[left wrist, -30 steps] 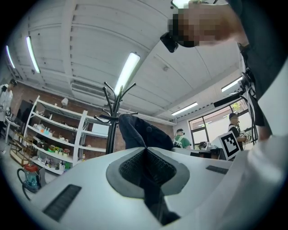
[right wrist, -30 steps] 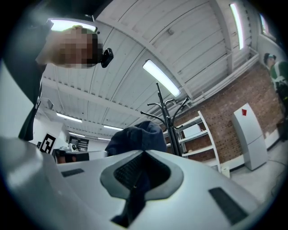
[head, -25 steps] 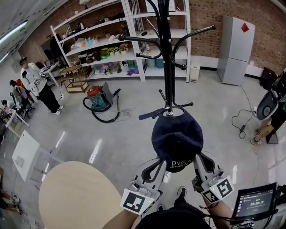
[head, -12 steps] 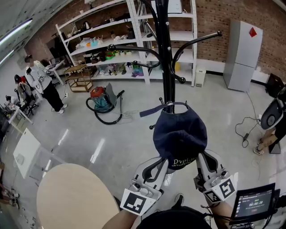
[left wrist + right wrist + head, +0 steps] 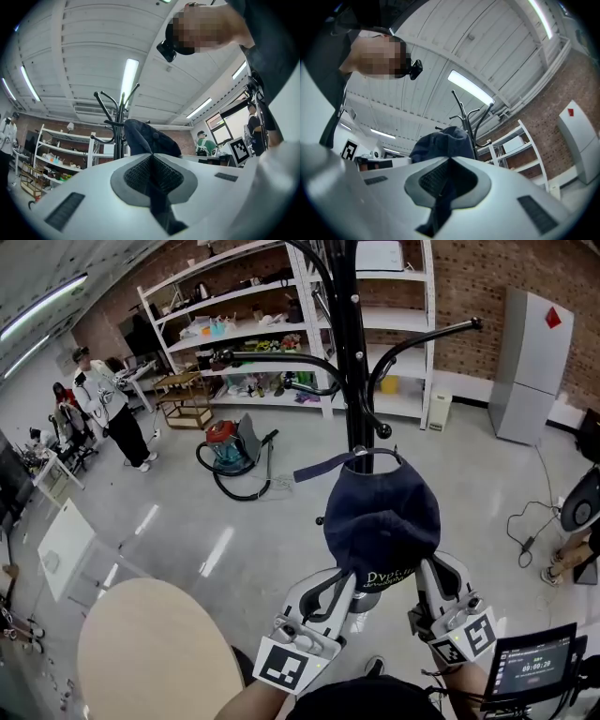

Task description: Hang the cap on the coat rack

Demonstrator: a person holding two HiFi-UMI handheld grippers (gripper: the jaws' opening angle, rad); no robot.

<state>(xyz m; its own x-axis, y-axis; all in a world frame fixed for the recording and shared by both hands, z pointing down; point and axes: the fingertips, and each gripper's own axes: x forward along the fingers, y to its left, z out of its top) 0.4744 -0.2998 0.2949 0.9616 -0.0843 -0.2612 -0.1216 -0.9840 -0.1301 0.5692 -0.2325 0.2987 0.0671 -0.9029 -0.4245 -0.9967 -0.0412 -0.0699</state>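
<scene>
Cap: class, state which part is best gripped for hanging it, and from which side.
The cap by its near rim, from the person's side, as the left tongs and right tongs do: its far strap loop is left free toward the coat rack.

**Cap held up at the rack's pole**

Your dark navy cap (image 5: pixel 382 521) hangs with its rounded crown up and white lettering along its near edge. You have that near edge pinched on either side by the left hand-held gripper (image 5: pixel 347 577) and the right hand-held gripper (image 5: pixel 420 570). Its far rim sits right at the pole of the black coat rack (image 5: pixel 349 352). The rack stands upright, and its curved, ball-tipped arms spread above the cap. You can't tell whether the rim touches a hook.
</scene>
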